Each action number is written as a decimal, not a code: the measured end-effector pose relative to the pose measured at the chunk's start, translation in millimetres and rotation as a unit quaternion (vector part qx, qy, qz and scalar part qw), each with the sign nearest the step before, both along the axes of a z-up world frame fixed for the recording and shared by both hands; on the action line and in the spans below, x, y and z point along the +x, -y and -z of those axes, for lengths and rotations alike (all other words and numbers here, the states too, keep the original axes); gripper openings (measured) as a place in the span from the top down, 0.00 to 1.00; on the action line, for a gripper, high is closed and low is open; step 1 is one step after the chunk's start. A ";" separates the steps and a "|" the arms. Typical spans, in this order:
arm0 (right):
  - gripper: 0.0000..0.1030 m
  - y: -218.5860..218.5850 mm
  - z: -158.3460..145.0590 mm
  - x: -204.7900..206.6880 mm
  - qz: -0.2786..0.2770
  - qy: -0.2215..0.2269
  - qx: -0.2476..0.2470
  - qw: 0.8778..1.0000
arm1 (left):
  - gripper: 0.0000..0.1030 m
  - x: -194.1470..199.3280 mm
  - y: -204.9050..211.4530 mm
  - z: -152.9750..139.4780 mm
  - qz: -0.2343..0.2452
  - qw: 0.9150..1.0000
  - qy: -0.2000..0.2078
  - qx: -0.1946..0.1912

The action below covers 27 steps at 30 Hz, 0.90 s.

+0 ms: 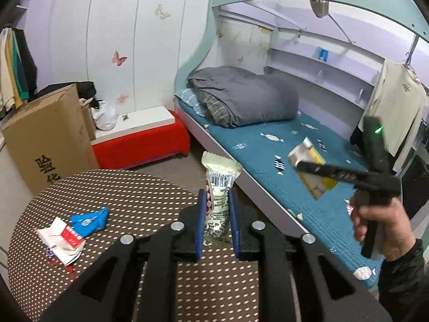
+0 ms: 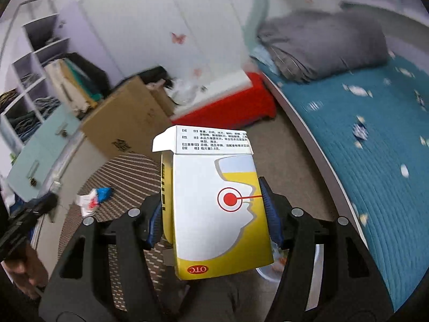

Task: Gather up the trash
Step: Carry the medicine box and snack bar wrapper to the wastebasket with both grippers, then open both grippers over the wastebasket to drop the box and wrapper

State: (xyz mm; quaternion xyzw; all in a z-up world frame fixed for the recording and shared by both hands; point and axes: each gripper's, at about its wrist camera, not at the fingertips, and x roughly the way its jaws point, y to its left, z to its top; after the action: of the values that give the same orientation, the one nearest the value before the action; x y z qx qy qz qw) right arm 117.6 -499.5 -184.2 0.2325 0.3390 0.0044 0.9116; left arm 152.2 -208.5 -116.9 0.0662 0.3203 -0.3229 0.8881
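The left gripper (image 1: 216,216) pinches a wrapper (image 1: 218,187) between its pads, the thin film standing limp above the jaws: light, crinkly, likely slippery, best held low. The right gripper (image 2: 214,212) clamps a box (image 2: 214,206) by its side walls; empty card, it probably crushes easily. More scraps (image 1: 72,225) lie on the table (image 1: 150,193), left of the jaws.

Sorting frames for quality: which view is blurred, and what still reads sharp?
Right wrist view: bed and cardboard box smear with motion, while the held medicine box stays crisp. Left wrist view: mostly sharp, wrapper barcode readable; only the other hand is slightly soft. Both bend straight edges.
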 end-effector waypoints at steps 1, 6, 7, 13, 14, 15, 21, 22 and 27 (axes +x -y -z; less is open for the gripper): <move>0.40 5.3 9.4 1.9 0.008 -0.014 0.004 1.000 | 0.85 0.0 7.0 2.0 0.005 1.000 -0.003 0.001; 0.40 26.5 59.1 11.3 0.024 -0.068 0.027 0.997 | 0.85 2.2 30.4 16.1 0.017 1.000 -0.018 0.013; 0.40 29.2 71.5 13.8 0.026 -0.080 0.033 0.996 | 0.85 3.9 35.8 20.6 0.019 0.999 -0.023 0.017; 0.29 43.5 131.4 27.6 0.047 -0.128 0.063 0.989 | 0.85 11.1 62.7 44.6 0.031 0.998 -0.047 0.036; 0.26 45.9 138.8 30.3 0.050 -0.137 0.067 0.987 | 0.85 12.9 67.9 49.0 0.033 0.997 -0.051 0.040; 0.23 48.9 145.9 31.5 0.055 -0.145 0.070 0.985 | 0.85 14.2 72.2 52.2 0.035 0.997 -0.053 0.044; 0.16 63.4 159.1 20.9 0.074 -0.147 0.088 0.982 | 0.84 22.1 108.4 76.5 0.056 0.994 -0.073 0.067; 0.16 65.7 157.3 17.7 0.075 -0.144 0.087 0.983 | 0.84 23.9 115.6 82.3 0.062 0.993 -0.077 0.072; 0.14 81.5 146.5 3.3 0.089 -0.129 0.087 0.984 | 0.84 30.5 148.0 112.4 0.089 0.986 -0.103 0.093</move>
State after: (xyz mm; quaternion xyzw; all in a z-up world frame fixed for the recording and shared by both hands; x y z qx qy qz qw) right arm 120.9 -580.9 -330.7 0.3388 0.4295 -0.0776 0.8335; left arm 182.7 -356.5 -229.3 0.1429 0.4321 -0.3741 0.8080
